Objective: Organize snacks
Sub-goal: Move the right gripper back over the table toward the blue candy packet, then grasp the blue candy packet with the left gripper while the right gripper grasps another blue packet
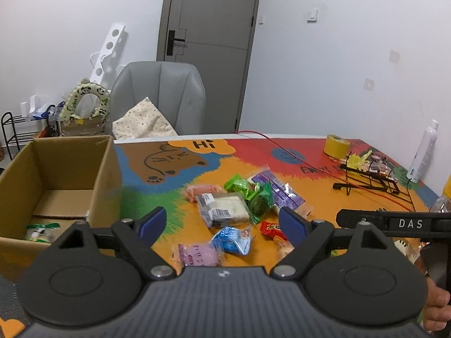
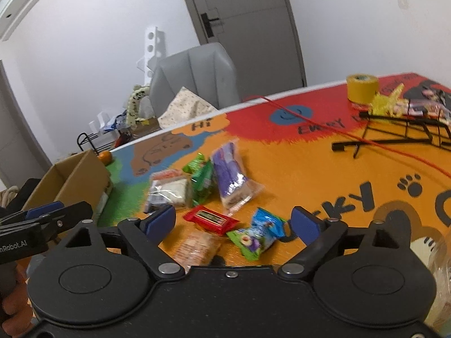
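Left hand-held gripper (image 1: 222, 224) is held wide, empty, above the surface (image 1: 315, 194). Right hand-held gripper (image 2: 232, 222) is likewise spread wide and empty. Snacks (image 1: 239, 202) are found scattered just beyond both. One packet (image 1: 42, 232) is seen inside the box (image 1: 73, 163) at left.

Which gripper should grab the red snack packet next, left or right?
Probably right. The right gripper is open with the red packet almost between its fingers. The left gripper, also open, has it off beside its right finger.
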Tool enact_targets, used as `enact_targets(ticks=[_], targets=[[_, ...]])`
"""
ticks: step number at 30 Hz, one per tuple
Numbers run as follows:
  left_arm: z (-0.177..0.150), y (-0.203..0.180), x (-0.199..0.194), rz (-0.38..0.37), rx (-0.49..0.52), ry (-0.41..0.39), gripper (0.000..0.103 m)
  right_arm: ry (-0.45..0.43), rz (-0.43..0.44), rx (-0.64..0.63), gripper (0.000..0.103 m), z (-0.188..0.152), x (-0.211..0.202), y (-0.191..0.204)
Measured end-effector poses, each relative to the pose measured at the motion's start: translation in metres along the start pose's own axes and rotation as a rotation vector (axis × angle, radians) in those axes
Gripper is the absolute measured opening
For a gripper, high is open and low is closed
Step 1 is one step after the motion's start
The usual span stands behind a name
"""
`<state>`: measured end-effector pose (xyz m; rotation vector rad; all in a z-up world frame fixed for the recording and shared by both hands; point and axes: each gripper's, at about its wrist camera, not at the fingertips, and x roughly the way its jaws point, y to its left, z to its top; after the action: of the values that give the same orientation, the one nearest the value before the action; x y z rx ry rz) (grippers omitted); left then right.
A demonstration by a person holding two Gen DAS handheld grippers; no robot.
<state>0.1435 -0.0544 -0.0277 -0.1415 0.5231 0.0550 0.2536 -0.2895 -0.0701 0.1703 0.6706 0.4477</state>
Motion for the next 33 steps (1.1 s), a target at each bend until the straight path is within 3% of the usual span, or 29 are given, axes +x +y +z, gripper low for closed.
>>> enact_targets(ticks=[8, 28, 33], targets=[[-0.006, -0.010, 0.030, -0.023, 0.018, 0.051, 0.072, 0.035, -0.015, 0.028, 0.084, -0.007, 0.016, -0.017], [-0.015, -0.013, 0.102, -0.022, 0.070, 0.200, 0.068, 0.096, -0.034, 0.044, 0.083, -0.016, 0.048, -0.033], [-0.018, -0.012, 0.109, -0.015, 0.085, 0.219, 0.059, 0.094, -0.040, 0.019, 0.080, -0.014, 0.053, -0.027]])
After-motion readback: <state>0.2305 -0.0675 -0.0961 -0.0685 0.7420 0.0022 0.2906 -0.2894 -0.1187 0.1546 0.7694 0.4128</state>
